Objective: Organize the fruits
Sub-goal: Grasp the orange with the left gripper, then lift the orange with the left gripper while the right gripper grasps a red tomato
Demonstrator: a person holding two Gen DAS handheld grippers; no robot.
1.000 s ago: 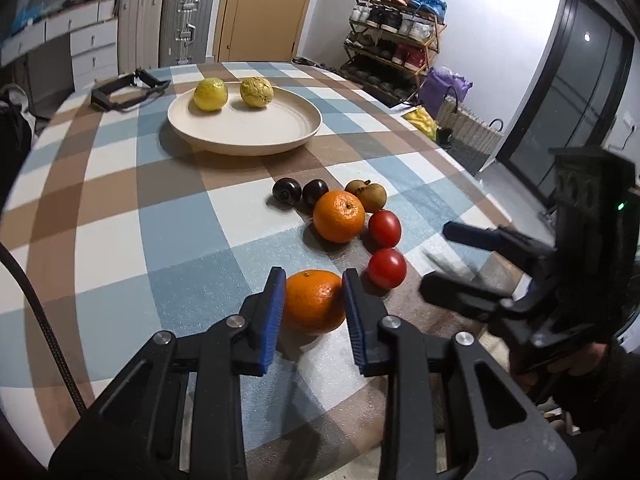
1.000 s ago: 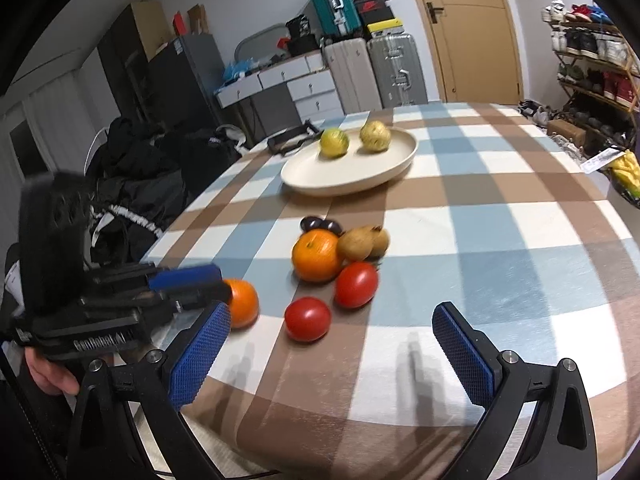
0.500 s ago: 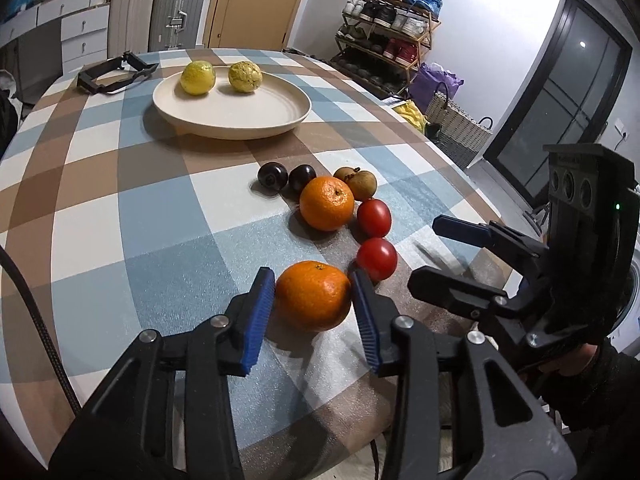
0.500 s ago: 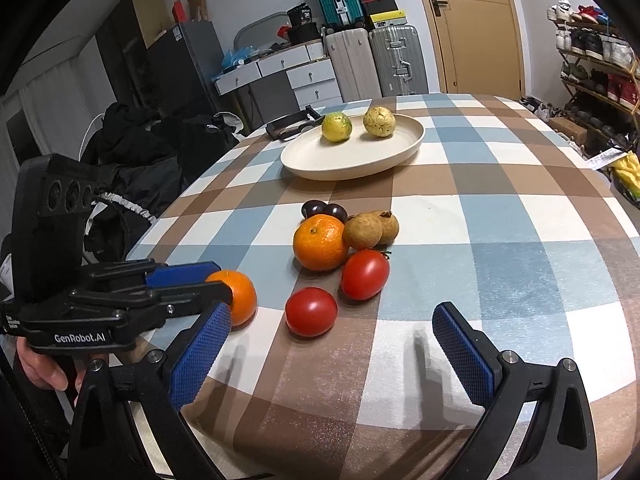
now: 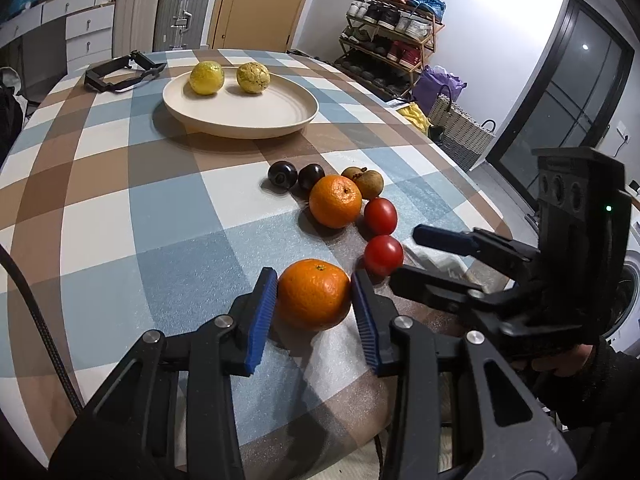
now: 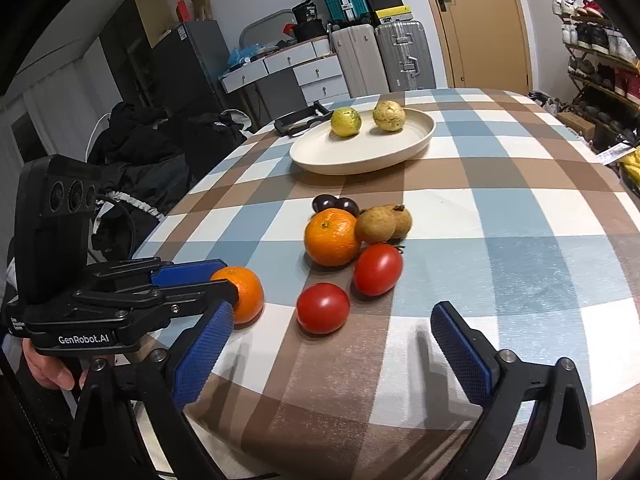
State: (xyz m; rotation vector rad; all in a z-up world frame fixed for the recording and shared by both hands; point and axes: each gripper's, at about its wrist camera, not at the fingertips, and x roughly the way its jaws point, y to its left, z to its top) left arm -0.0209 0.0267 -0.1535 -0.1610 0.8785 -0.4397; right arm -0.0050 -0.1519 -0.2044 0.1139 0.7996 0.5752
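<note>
My left gripper [image 5: 314, 312] is shut on an orange [image 5: 314, 294], held just above the checked tablecloth near its front edge; it also shows in the right wrist view [image 6: 244, 294]. A second orange [image 5: 335, 201], two red tomatoes [image 5: 383, 256], two dark plums [image 5: 283, 175] and two brown fruits [image 5: 368, 182] lie clustered mid-table. A cream plate [image 5: 244, 116] at the back holds two yellow-green fruits [image 5: 206, 77]. My right gripper [image 6: 332, 354] is open and empty, low over the front edge, just short of the near tomato [image 6: 323, 307].
A black clamp-like tool [image 5: 120, 74] lies left of the plate. Off the table stand suitcases [image 5: 180, 12], drawers, a shoe rack [image 5: 386, 32] and a basket [image 5: 458, 132]. The table's right edge drops away near my right gripper's body [image 5: 568, 256].
My left gripper has risen and pulled back slightly with the orange between its pads; the view now looks down more steeply. The right gripper has edged forward toward the tomatoes, still open.
</note>
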